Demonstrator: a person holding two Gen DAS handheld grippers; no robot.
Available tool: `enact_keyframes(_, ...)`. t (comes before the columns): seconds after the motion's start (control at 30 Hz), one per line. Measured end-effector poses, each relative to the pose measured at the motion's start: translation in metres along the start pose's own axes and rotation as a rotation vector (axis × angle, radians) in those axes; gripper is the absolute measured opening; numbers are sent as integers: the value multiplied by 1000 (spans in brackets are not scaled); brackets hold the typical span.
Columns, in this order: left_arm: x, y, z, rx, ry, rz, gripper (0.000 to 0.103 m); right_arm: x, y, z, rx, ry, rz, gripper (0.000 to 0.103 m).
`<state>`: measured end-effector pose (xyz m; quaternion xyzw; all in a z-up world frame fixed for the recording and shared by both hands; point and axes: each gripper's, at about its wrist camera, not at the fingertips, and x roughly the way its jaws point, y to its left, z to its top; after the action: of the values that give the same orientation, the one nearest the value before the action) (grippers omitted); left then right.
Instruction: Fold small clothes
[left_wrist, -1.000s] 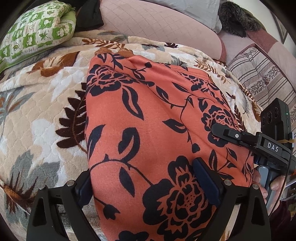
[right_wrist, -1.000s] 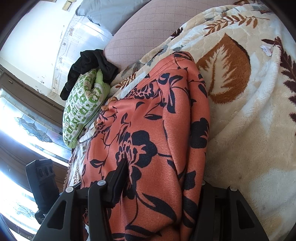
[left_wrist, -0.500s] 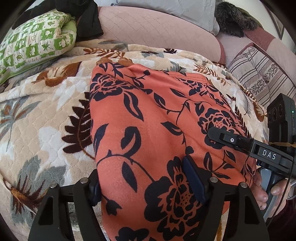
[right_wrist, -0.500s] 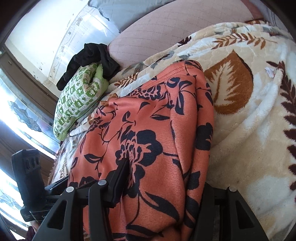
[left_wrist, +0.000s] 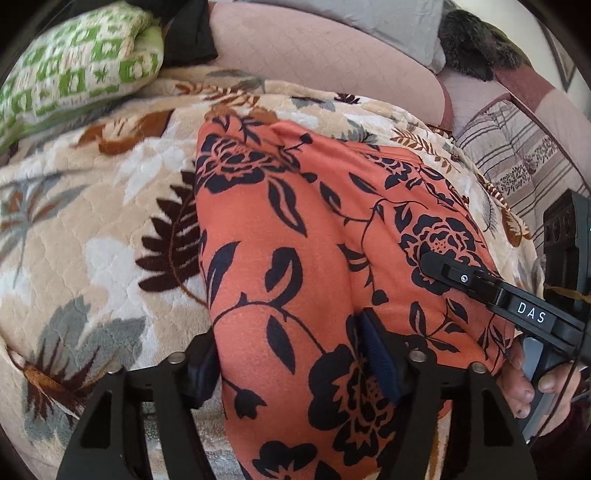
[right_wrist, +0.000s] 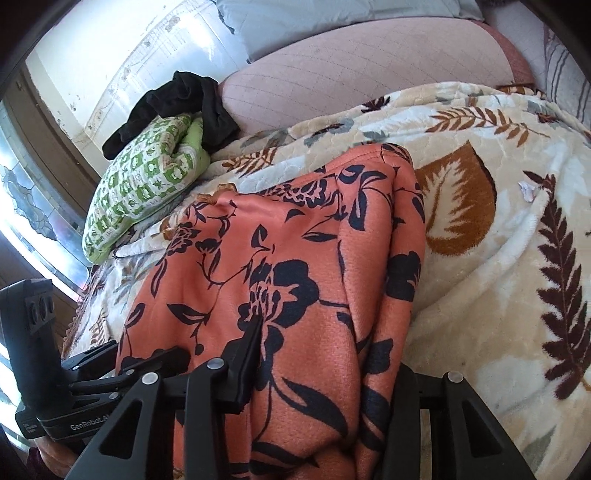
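Note:
An orange garment with a dark floral print (left_wrist: 295, 258) lies stretched over a leaf-patterned blanket (left_wrist: 92, 240). My left gripper (left_wrist: 291, 354) is shut on the near edge of the garment, cloth bunched between its fingers. My right gripper (right_wrist: 325, 354) is shut on the same near edge further along; the garment (right_wrist: 295, 266) drapes over it. The right gripper also shows in the left wrist view (left_wrist: 491, 291) at the garment's right side, and the left gripper in the right wrist view (right_wrist: 92, 373) at the lower left. The garment's far hem rests on the blanket.
A green patterned pillow (right_wrist: 144, 184) with a black cloth (right_wrist: 184, 99) on it lies at the far left. A pink quilted cushion (right_wrist: 369, 62) and a grey pillow (left_wrist: 388, 26) sit behind. A striped cushion (left_wrist: 517, 158) is at the right.
Both grippers have pulled back toward the near side with the garment's edge, and the cloth is wrinkling at its far hem. The grips are unchanged.

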<state>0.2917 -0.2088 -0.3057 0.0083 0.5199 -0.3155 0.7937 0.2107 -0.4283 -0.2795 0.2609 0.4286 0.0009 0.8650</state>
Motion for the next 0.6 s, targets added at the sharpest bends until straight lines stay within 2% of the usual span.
enact_keyframes(0.03,2,10,-1,-55,27,-42,83,3,-3,0,14,7,6,44)
enact_keyframes(0.1,2,18,0,-95,38,-98,83,5,-9,0,42,18,26,44)
enact_keyframes(0.23,4,8,-3,-50,31,-67,84,6,-13,0,46,23,36,44)
enact_keyframes(0.27,5,4,-4,-38,19,-61,80,6,-13,0,44,24,37,44)
enact_keyframes(0.3,4,0,-4,-26,6,-74,71,7,-13,1,44,25,38,44)
enact_keyframes(0.43,-4,-9,-2,25,-60,-27,47,4,-10,1,41,9,37,44)
enact_keyframes(0.47,-7,-11,-2,41,-75,-19,43,2,-7,1,30,-4,32,44)
enact_keyframes(0.6,-13,-17,-3,72,-107,21,40,-10,9,2,-36,-59,2,42)
